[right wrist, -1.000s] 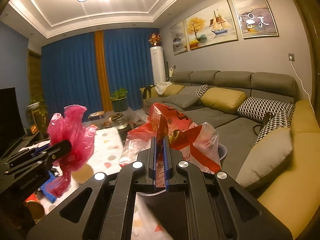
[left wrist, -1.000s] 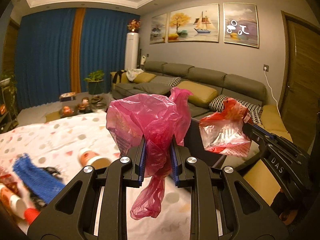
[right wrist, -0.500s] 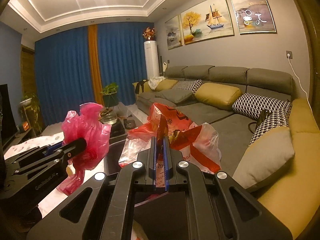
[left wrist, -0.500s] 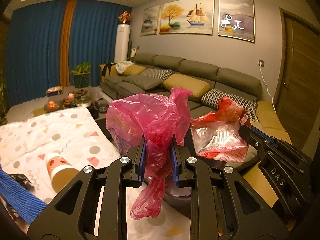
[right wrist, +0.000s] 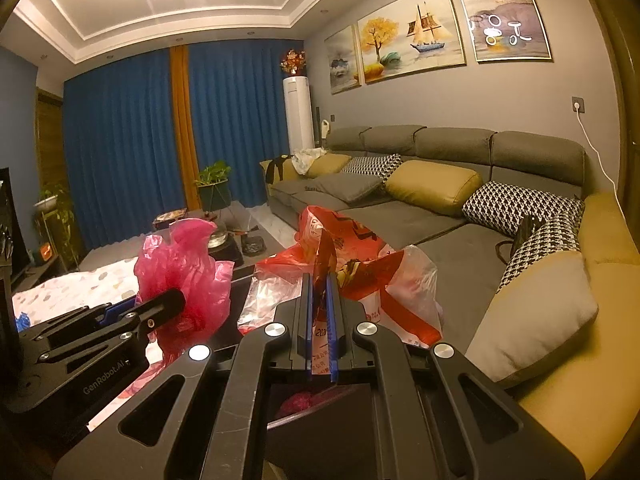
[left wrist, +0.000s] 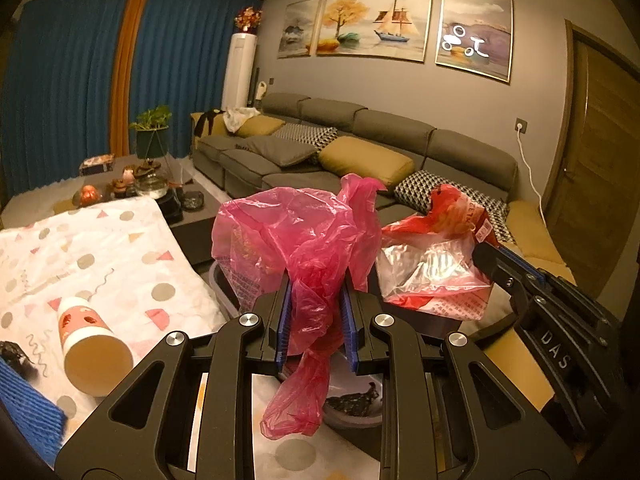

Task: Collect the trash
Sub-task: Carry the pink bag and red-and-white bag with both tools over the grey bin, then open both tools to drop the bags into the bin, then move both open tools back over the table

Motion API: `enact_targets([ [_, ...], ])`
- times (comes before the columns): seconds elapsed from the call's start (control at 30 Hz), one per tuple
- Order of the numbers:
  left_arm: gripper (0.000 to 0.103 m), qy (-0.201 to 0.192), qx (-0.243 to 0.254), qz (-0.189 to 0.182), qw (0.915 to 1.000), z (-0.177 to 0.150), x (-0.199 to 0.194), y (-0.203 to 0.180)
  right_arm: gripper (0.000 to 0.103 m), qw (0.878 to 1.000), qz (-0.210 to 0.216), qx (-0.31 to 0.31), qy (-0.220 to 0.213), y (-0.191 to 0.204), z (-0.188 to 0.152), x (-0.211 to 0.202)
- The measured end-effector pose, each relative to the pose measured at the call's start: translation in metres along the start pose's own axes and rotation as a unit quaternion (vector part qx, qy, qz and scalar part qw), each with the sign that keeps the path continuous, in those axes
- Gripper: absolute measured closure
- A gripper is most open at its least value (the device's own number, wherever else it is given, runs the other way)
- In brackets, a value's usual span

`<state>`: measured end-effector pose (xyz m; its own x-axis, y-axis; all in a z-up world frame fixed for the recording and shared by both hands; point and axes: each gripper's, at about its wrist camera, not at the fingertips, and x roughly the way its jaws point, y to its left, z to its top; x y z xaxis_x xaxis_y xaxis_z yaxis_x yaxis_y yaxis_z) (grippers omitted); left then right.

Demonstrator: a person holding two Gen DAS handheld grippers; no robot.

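Jaws around pink bag (left wrist: pixel 304 248), bin (left wrist: pixel 352 412) seemingly beneath.

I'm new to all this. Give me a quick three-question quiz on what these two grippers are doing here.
1. True or false: the left gripper is shut on a pink bag.
2. What does the right gripper hold? A) paper cup B) red and clear bag C) cushion
3. Fill in: the paper cup lies on its ___ on the spotted cloth.

Key: 1 true; 2 B, the red and clear bag; 3 side.
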<state>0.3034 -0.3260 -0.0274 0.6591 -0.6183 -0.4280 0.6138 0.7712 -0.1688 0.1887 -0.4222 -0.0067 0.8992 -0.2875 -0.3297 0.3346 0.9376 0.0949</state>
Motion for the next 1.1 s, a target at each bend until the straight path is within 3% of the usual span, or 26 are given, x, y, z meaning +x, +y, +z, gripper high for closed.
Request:
enact_targets([
  [0.27,0.081,0.018,-0.004,-0.015,0.9997,-0.002,0.015,0.003,0.095,1.000,0.005,-0.005,0.006,0.006,-0.002,0.007],
  [0.4,0.073,0.026,-0.002,-0.021,0.9994,-0.003,0.022,0.007,0.095,1.000,0.009,-0.003,0.012,0.003,-0.002,0.012],
  [0.7,0.023,0.013,-0.014,0.001,0.9998,-0.006,0.006,0.017,0.066,1.000,0.007,0.010,0.011,-0.004,-0.002,0.007],
  [0.97,0.015,-0.014,-0.009,0.070,0.9974,-0.016,-0.049,0.022,0.034,1.000,-0.005,0.013,0.001,-0.001,-0.007,-0.028],
  [1.1,0.014,-0.032,-0.012,0.107,0.9936,-0.026,-0.087,0.024,0.024,1.000,-0.009,0.004,-0.008,0.010,-0.014,-0.053],
])
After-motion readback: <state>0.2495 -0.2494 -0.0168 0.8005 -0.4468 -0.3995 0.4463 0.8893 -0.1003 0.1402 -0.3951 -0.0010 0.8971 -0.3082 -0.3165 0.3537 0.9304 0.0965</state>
